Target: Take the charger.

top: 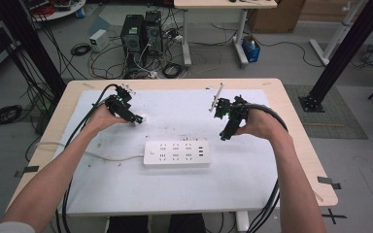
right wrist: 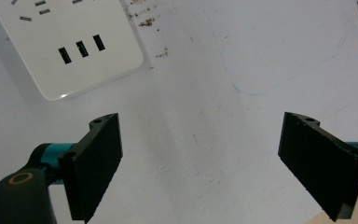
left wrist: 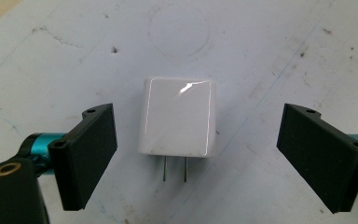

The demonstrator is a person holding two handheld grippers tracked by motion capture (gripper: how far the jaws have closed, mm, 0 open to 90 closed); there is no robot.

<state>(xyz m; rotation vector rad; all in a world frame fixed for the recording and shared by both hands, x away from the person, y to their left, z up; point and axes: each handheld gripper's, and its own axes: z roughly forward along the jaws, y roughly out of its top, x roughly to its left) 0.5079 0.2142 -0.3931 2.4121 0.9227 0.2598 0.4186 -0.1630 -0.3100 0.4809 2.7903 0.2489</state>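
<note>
A white power strip (top: pixel 176 154) lies in the middle of the white mat, its cable running off to the left. A small white plug adapter (left wrist: pixel 177 116) with two metal prongs lies flat on the mat, and in the high view the adapter (top: pixel 141 118) sits just beyond the tip of my left gripper (top: pixel 135 118). That left gripper (left wrist: pixel 196 158) is open, its jaws wide on either side of the adapter without touching it. My right gripper (top: pixel 225 135) hovers open above bare mat to the right of the strip (right wrist: pixel 70 42); nothing lies between the right gripper's (right wrist: pixel 200 161) jaws.
The white mat (top: pixel 252 184) covers most of the wooden table (top: pixel 298 131). Dark specks and faint pen lines mark the mat near the strip. Computer towers (top: pixel 141 34), cables and another table stand on the floor beyond the far edge.
</note>
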